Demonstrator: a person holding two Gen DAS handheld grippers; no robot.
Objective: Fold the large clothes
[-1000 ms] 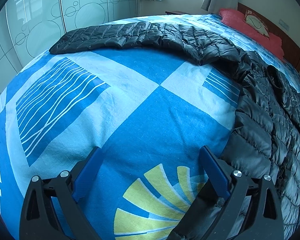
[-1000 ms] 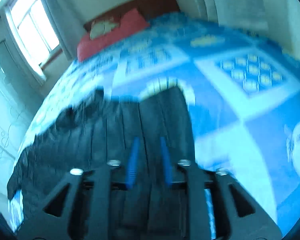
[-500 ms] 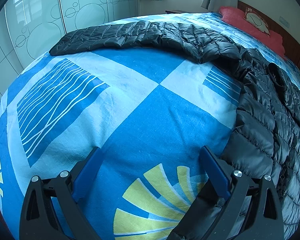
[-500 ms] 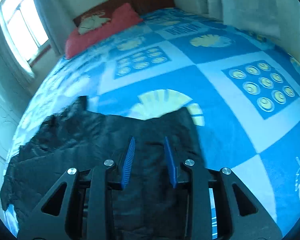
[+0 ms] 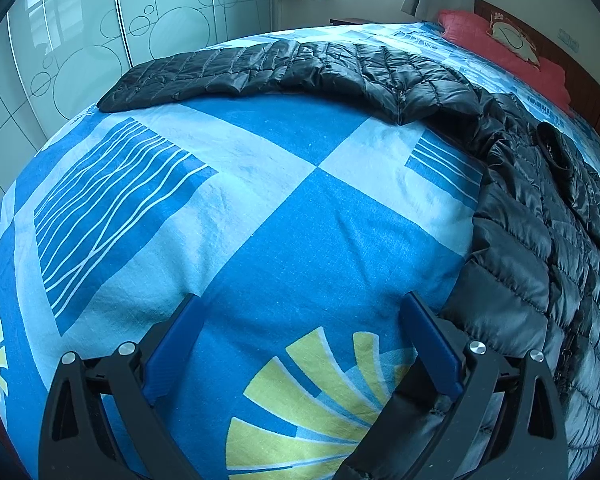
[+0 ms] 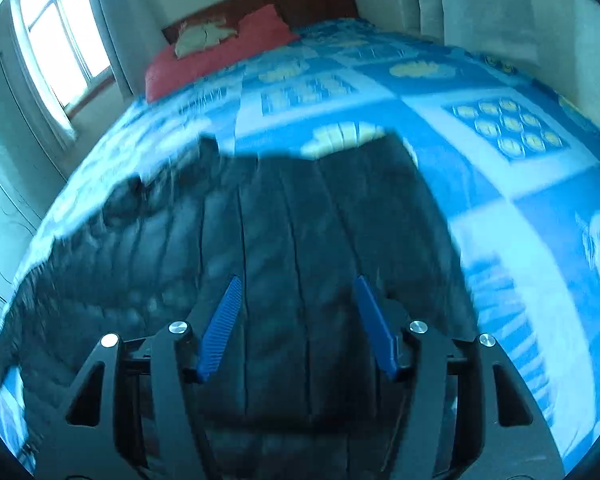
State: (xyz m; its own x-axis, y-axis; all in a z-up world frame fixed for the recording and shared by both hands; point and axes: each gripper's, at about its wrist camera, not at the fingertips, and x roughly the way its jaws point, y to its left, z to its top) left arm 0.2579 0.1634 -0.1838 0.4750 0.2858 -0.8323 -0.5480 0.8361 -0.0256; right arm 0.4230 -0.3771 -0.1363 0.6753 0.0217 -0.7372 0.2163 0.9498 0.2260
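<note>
A black quilted puffer jacket (image 5: 540, 248) lies spread on the blue patterned bedspread (image 5: 260, 208). One sleeve (image 5: 260, 68) stretches flat toward the far left. My left gripper (image 5: 300, 300) hovers open over bare bedspread, its right finger beside the jacket's near hem. In the right wrist view the jacket (image 6: 300, 240) fills the middle, a folded panel running away from me. My right gripper (image 6: 298, 282) is above that panel, its jaws opening; the blue pads stand apart from the fabric and press on nothing.
A red pillow (image 5: 500, 44) with a small cushion lies at the wooden headboard (image 6: 260, 0). Glass wardrobe doors (image 5: 80, 40) stand past the bed's left side. A window with curtains (image 6: 60, 52) lights the room.
The right gripper's jaws have spread apart, and the view has drawn closer over the jacket panel. The left gripper has stayed still.
</note>
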